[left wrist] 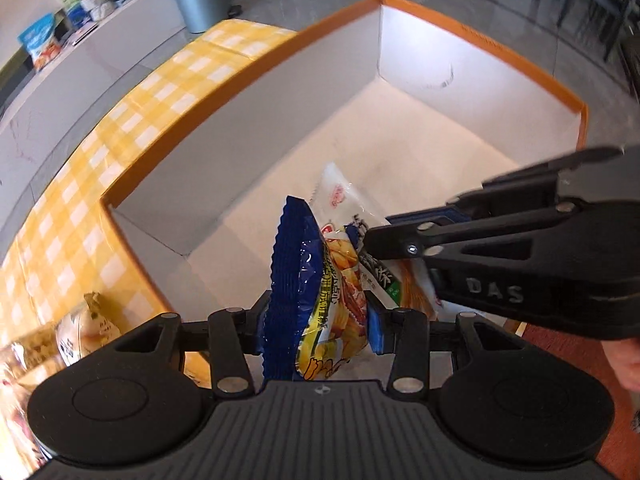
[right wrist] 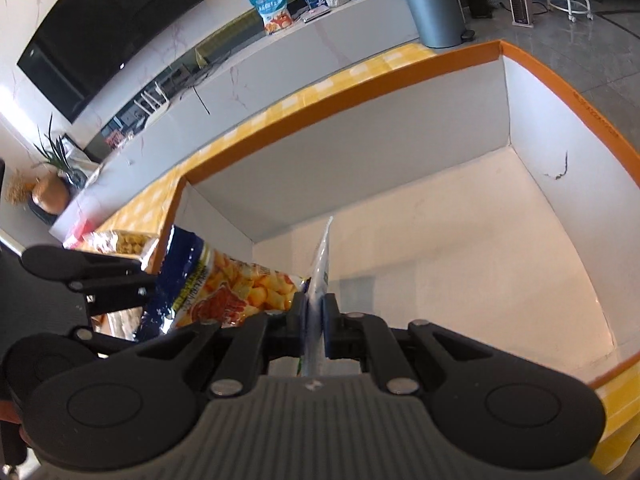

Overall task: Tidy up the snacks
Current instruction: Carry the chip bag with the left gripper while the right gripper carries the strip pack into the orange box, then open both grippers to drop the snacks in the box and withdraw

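Snacks fill both grippers above an orange-rimmed cardboard box [left wrist: 440, 120]. Nearest the left wrist camera, the left gripper [left wrist: 316, 320] pinches a blue-and-yellow chip bag [left wrist: 320, 280] between its two fingers, the bag standing on edge with its crimped blue seam pointing away from the camera and over the box's white floor. Just to the right of that bag, and partly behind it, hangs a white snack packet [left wrist: 340, 196], held at its lower part by the right gripper [left wrist: 372, 240], which reaches in from the right side of the view. The two bags touch or nearly touch where they overlap.

From the right wrist camera, the right gripper [right wrist: 316, 324] has its fingers pressed together on the thin edge of the white snack packet [right wrist: 322, 256], which rises straight ahead between the pads. The chip bag [right wrist: 224, 284] lies tilted to the left of it, gripped by the left gripper [right wrist: 144, 284] at its far end.

Beyond the box's left wall, more snack packs [left wrist: 80, 328] lie on a yellow checked tablecloth [left wrist: 120, 120]. Farther off stand a grey bin [right wrist: 432, 4] and a long white counter [right wrist: 320, 52].
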A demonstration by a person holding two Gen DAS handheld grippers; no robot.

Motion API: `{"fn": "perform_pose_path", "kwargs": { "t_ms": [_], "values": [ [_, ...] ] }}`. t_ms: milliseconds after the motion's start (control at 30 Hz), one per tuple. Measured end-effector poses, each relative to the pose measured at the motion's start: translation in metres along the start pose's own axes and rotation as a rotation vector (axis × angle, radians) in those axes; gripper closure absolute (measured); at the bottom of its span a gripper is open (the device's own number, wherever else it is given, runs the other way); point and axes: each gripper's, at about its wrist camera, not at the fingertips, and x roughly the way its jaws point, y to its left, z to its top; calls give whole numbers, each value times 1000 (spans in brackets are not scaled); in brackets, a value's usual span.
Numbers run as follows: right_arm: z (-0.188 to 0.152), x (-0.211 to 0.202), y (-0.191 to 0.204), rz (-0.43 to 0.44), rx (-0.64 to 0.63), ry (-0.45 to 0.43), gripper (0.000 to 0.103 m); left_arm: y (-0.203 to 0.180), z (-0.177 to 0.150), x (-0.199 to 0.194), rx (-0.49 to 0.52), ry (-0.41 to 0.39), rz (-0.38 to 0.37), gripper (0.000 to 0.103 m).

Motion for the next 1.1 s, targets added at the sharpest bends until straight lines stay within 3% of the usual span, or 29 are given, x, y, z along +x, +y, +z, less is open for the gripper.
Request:
{"fn": "perform_pose_path", "kwargs": {
  "t_ms": [67, 267, 300, 367, 533, 633, 867, 1000, 1100],
  "values": [
    [0, 4, 0, -11, -19, 17, 98, -2, -1, 0, 13, 1, -3, 45],
    [2, 6, -2, -22, -37, 53, 97, 7, -7, -12, -38, -29, -65, 45],
    [2, 6, -3, -20, -34, 55, 96, 8, -7, -14, -42, -40, -71, 49],
    [3, 7, -3, -25, -31, 60, 94, 8, -10, -17, -38, -58, -62, 70],
    [3, 10, 1, -63, -54, 78, 94, 11, -14, -16, -73, -85, -102, 88],
    [2, 13, 3, -55, -45, 89, 97, 13, -17, -20, -98, -94, -124, 92],
    [3, 12, 11, 53, 12, 131, 98, 19, -26, -38, -131, -102, -155, 90],
    [0, 15, 20, -26, -18, 146, 92, 20, -34, -41, -145, -125, -166, 85],
    [-3, 9, 23, -78, -57, 133, 91, 21, -42, -47, -160, -159, -187, 75]
  ]
}}
